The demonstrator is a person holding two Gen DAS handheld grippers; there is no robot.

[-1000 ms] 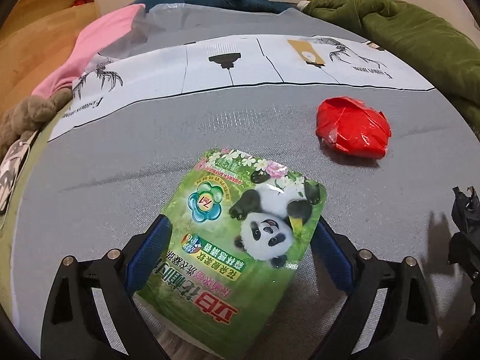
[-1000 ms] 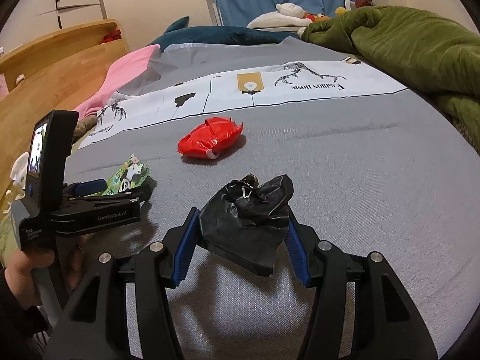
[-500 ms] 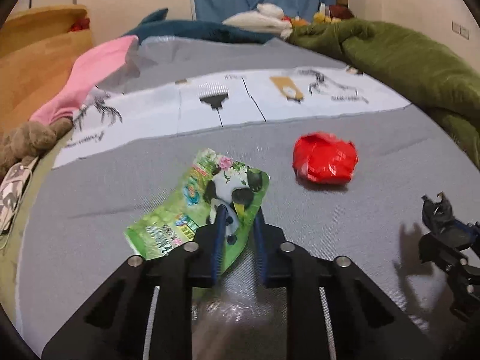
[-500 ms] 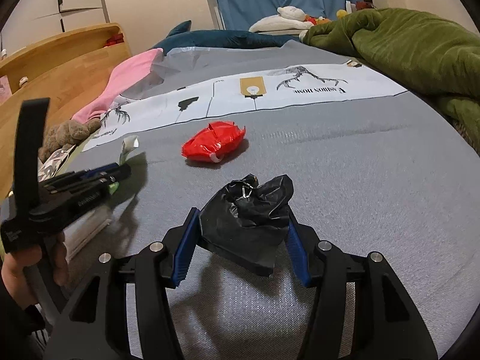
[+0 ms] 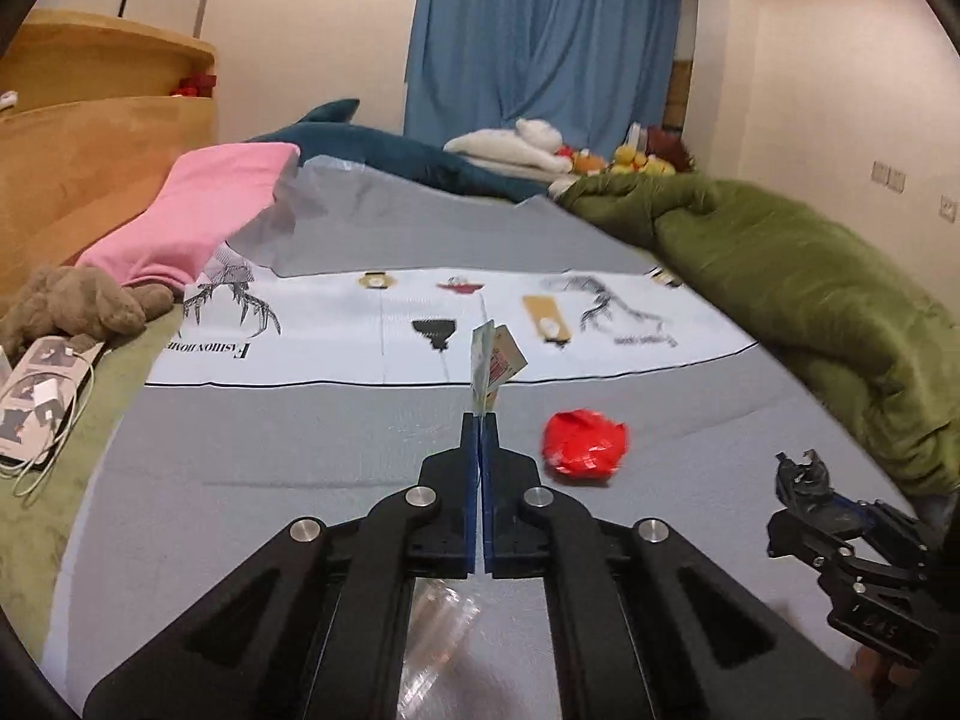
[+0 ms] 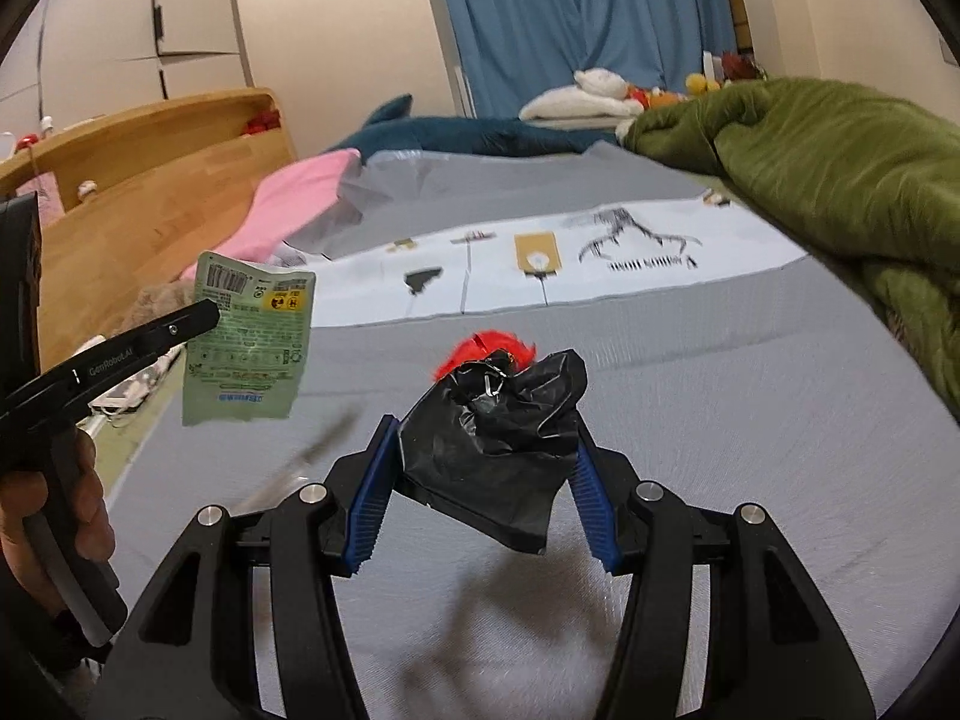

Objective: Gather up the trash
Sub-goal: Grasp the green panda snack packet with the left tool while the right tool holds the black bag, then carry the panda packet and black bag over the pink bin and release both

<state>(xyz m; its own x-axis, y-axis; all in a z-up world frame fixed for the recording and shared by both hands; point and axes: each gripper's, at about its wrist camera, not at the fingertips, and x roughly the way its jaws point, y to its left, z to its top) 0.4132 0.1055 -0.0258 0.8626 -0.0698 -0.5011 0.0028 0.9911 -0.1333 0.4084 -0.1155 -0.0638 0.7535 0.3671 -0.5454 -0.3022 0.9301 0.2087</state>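
Two claws are lifted above the grey bed (image 5: pixel 288 438). The left claw (image 5: pixel 480 420) is pinched tight on a green pouch (image 6: pixel 249 339), whose back shows a barcode and blurred small print; "GenRobot.AI" is printed on the claw's finger. The right claw (image 6: pixel 486 468) grips a crumpled black bag (image 6: pixel 498 438). A red wrapper (image 5: pixel 583 444) lies just beyond the claws, before a sheet (image 5: pixel 336 348) lettered "FASHION HOME".

Blue curtain (image 5: pixel 540 36) on cream walls (image 5: pixel 840 90); wooden headboard (image 6: pixel 150 180) beside grey-sheeted bed (image 5: pixel 300 432).
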